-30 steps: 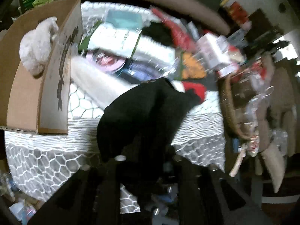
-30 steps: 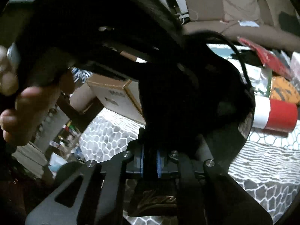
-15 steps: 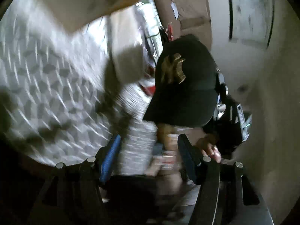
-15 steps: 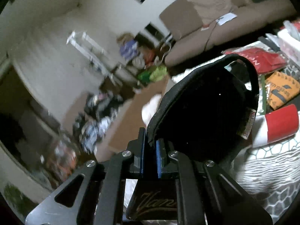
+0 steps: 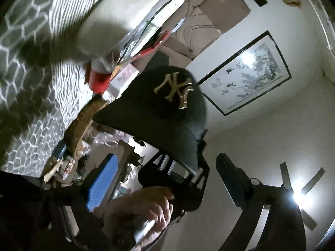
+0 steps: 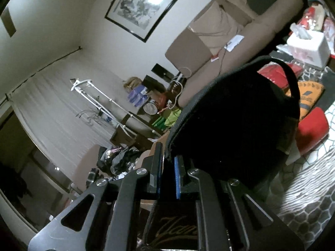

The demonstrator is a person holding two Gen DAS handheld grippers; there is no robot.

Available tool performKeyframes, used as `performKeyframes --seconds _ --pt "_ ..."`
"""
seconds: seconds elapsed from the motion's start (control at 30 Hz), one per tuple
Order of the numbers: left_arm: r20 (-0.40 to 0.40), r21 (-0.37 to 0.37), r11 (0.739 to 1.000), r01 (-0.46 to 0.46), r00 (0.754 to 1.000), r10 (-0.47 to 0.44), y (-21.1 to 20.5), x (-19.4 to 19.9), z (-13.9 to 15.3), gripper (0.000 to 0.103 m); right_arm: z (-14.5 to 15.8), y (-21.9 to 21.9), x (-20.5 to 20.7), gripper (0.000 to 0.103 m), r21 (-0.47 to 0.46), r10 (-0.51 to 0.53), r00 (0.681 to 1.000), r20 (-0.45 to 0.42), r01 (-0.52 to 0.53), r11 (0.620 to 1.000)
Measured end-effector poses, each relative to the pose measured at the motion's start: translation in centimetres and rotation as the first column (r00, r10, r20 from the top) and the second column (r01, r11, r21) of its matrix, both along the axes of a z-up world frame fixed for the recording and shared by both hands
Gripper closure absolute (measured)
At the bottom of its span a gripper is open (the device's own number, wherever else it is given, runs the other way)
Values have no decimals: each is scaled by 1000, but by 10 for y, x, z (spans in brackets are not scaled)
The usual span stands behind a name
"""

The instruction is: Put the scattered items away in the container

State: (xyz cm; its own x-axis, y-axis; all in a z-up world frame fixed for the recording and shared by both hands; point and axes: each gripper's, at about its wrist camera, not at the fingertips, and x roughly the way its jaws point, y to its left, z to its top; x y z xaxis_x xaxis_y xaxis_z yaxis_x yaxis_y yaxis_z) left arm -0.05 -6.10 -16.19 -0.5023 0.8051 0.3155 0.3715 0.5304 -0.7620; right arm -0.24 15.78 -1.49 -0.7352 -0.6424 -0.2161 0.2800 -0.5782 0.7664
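Your right claw [image 6: 167, 177] pinches the rim of the black baseball cap with a gold NY logo [image 5: 163, 108], its blue-padded fingers [image 6: 177, 177] pressed together on the fabric; the cap's dark inside [image 6: 234, 125] bulges up and to the right of the claw. Beyond it lie a red-and-white roll [image 6: 312, 127] and an orange packet [image 6: 307, 96] on the grey-and-white patterned cloth [image 6: 303, 198]. Your left claw [image 5: 165, 179] stands spread, holding nothing, tilted toward the wall; the cap hangs ahead of it, above your bare right hand [image 5: 144, 207]. The cardboard container's edge [image 6: 156, 146] barely shows behind the right claw; its contents cannot be seen.
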Motion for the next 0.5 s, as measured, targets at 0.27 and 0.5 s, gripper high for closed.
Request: performKeyframes --seconds 0.27,0.5 --pt "4 -41 998 -41 999 42 7 -22 -19 41 5 3 27 93 12 42 999 -21 -41 999" --pt "-158 -351 935 -57 987 1 -25 -41 19 81 -18 33 37 87 6 14 998 63 -14 1000"
